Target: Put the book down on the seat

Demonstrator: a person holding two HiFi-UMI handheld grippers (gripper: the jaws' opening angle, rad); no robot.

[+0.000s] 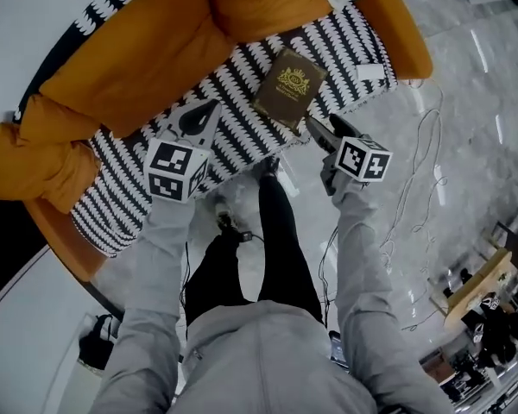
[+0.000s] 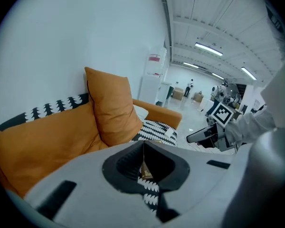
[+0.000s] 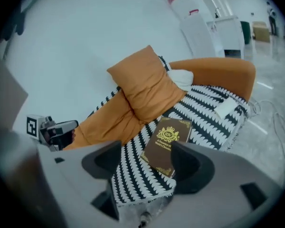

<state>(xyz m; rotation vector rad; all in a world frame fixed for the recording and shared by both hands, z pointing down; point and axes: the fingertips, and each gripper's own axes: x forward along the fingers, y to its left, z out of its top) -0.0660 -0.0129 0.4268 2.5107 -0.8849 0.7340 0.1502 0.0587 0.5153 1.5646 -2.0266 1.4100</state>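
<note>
A brown book [image 1: 288, 87] with a gold crest lies flat on the black-and-white patterned seat [image 1: 240, 121] of an orange sofa, near its front edge. My right gripper [image 1: 322, 134] hovers open just in front of the book's near corner, with nothing between its jaws; the right gripper view has the book [image 3: 167, 141] beyond the right gripper [image 3: 147, 163], apart from it. My left gripper [image 1: 200, 119] is shut and empty over the seat, left of the book. In the left gripper view its jaws meet, and a sliver of the book [image 2: 146, 172] shows below them.
An orange cushion [image 1: 259, 3] leans against the orange backrest [image 1: 129, 59] behind the book. A white tag [image 1: 371, 73] lies on the seat's right end. Thin cables [image 1: 423, 162] trail over the marble floor. The person's legs [image 1: 276, 231] stand before the sofa.
</note>
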